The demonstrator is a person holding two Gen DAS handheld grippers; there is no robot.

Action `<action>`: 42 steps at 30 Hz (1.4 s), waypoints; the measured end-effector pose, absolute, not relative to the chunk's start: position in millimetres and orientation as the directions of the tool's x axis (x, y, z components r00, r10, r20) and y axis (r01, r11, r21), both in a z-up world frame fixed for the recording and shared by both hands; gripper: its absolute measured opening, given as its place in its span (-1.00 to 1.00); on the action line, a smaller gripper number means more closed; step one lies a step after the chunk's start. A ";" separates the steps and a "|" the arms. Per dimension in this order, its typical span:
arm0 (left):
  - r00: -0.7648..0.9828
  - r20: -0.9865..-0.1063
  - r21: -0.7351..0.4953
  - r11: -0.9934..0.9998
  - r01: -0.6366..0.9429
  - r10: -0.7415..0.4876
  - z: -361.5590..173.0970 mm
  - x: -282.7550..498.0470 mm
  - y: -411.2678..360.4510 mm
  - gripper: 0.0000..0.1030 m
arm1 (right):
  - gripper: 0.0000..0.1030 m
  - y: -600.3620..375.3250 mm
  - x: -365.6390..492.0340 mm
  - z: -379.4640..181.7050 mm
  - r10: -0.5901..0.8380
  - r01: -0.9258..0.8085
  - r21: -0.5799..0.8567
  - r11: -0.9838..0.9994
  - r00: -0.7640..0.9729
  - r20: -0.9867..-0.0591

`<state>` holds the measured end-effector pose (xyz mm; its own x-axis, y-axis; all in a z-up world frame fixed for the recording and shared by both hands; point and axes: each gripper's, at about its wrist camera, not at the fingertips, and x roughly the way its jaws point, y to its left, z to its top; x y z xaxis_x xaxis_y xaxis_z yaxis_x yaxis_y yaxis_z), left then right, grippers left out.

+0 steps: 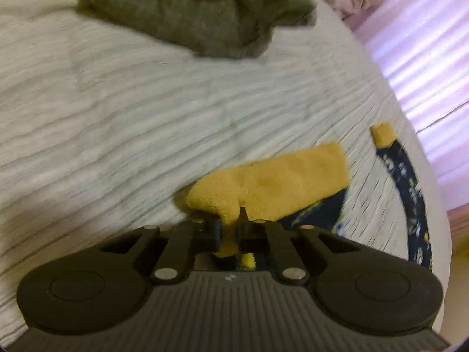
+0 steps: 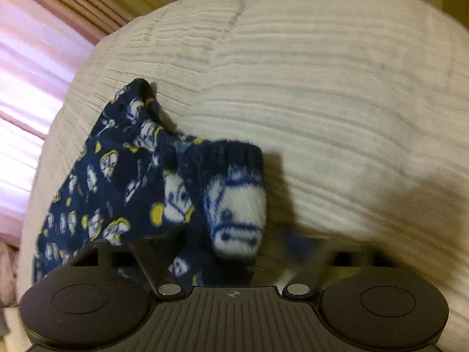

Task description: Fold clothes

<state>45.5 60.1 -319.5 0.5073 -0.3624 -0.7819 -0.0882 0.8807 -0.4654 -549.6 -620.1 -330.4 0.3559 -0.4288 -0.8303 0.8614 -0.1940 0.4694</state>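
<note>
— Yellow fleece cuff (image 1: 272,187) pinched between the closed fingers of the left gripper (image 1: 230,228), near the right edge of the white bedspread (image 1: 117,117)?

— Confirmed. Navy printed fleece garment (image 2: 123,176) draped over the right gripper (image 2: 234,252), by the bed's left edge; finger state impossible to tell. Grey-green cloth (image 1: 199,14) bunched well beyond.

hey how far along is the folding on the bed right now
Done: a grey-green garment lies bundled at the far side of the bed; how neatly, the blur hides. In hand: the left gripper pinches the yellow cuff of the navy printed fleece garment; the right gripper looks open, fleece draped over it. Left: folding it.
</note>
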 end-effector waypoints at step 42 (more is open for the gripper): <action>0.544 -0.838 0.068 0.996 0.055 0.027 -294.3 44.0 30.9 -0.28 | 0.66 -606.8 -586.2 -266.2 -0.404 0.986 0.070 -0.152 0.003 -0.915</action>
